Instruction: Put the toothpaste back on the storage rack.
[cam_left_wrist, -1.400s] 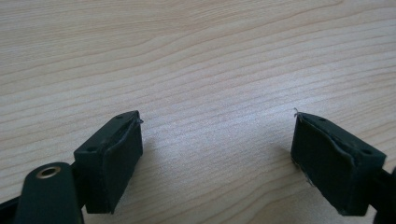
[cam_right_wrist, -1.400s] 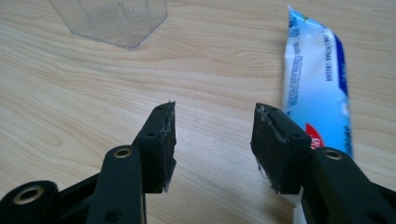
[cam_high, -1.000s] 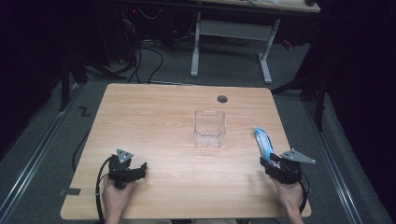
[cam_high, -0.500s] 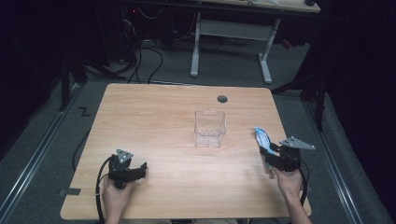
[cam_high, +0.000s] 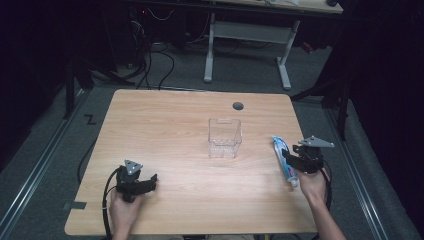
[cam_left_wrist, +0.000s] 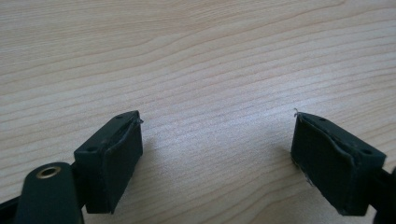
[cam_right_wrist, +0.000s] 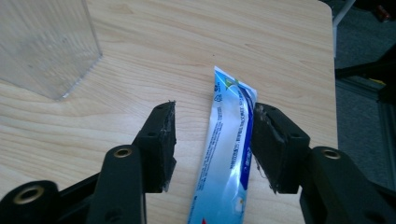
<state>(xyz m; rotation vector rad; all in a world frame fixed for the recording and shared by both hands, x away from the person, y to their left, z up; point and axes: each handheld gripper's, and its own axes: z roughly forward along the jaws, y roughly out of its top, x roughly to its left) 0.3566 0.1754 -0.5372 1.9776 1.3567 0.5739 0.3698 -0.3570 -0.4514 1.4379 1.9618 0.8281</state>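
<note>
My left tool (cam_high: 134, 181) rests at seven o'clock on the bench (cam_high: 165, 120), jaws spread wide with nothing but bare wood grain between them in the left gripper view. My right tool (cam_high: 300, 161) sits at four o'clock, jaws open and straddling the tube (cam_right_wrist: 227, 154), which lies flat on the bench near its right edge, crimped end pointing toward twelve. In the right gripper view the right jaw is touching or almost touching the tube's edge, while the left jaw stands clear with a strip of wood showing in the gap. Nothing is gripped yet.

Further out, near the centre of the bench, stands the clear bin (cam_high: 224, 137), upright and empty as far as I can tell, toward ten o'clock from the tube.

I judge the risks to be these: closing from this lopsided position may shove the tube sideways rather than pinch it, and a soft, slick tube gripped flat could buckle or slip. The bench edge is close on that side.
</note>
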